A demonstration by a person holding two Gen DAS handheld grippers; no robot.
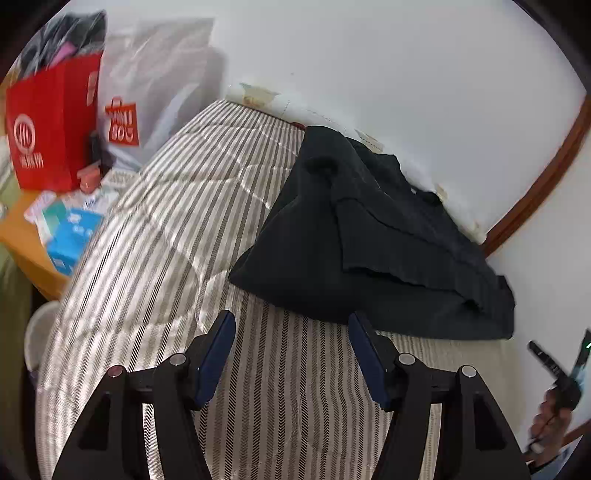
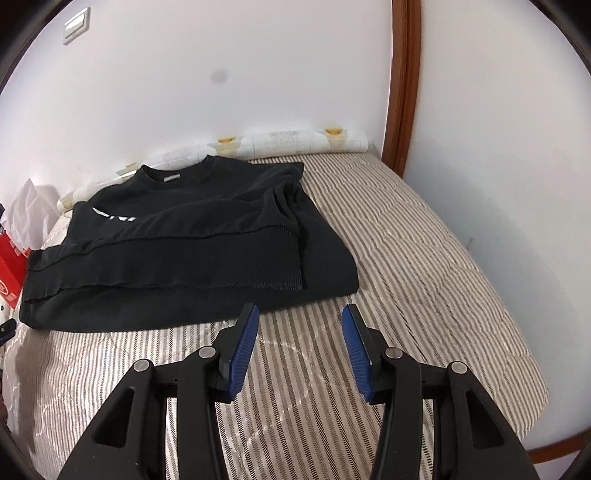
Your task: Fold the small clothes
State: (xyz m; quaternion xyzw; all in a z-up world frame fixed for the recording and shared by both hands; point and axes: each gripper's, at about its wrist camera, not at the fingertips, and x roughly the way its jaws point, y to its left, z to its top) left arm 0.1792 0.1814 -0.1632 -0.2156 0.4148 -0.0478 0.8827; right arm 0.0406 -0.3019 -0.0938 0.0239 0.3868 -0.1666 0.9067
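Both cams sit right behind my tools, angled down along the fingers at the bed (image 1: 155, 229). My left tool (image 1: 291, 325) looks across the striped cover toward the wall corner and a cluttered side table. My right tool (image 2: 299, 317) faces the wall, close in. Both views share the black sweatshirt (image 2: 184, 236), just past the fingertips.

left tongs (image 1: 291, 319) agape, right tongs (image 2: 299, 314) agape

White wall (image 2: 184, 92) behind a bed (image 2: 424, 240) with striped brown-and-cream cover. Brown wooden trim (image 2: 402, 92) runs up the corner. Light switch (image 2: 76, 26) high on wall. Orange side table (image 1: 26, 240), cluttered; red bag (image 1: 51, 125) on it.
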